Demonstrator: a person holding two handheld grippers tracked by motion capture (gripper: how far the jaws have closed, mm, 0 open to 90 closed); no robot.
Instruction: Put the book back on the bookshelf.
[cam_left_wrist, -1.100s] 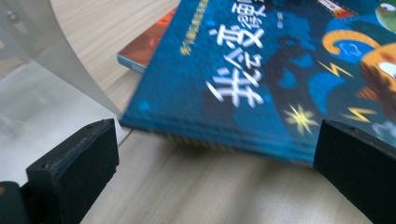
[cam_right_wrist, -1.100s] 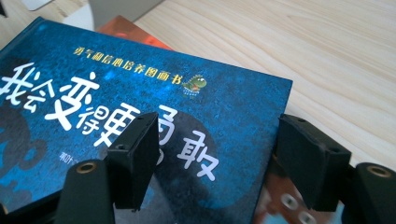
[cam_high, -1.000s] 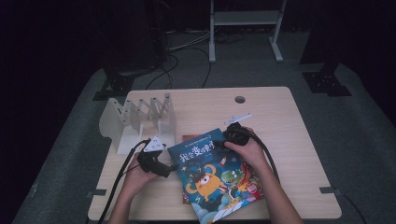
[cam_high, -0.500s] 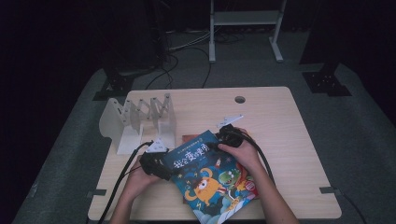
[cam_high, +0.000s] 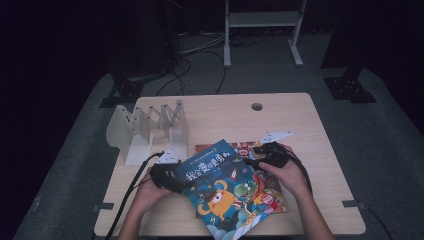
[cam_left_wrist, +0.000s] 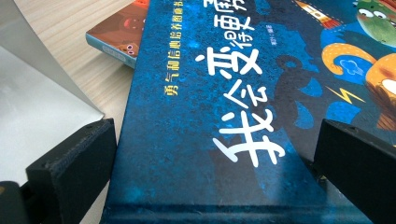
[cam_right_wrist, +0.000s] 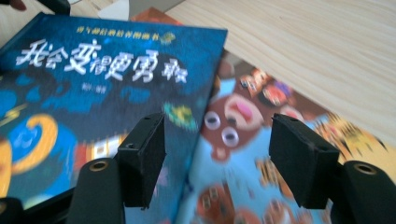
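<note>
We see glossy blue book (cam_high: 220, 195) atop orange book (cam_high: 260, 186); left gripper (cam_high: 172, 181) & right gripper (cam_high: 256, 159) jaws spread, grasping nothing.

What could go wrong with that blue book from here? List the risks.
1. The blue book lies crooked on the orange book and overhangs the table's near edge; a push could tip it off.
2. The left gripper straddles its edge with jaws open, so a lift now may slip.
3. Dragging it could shift the orange book.
</note>
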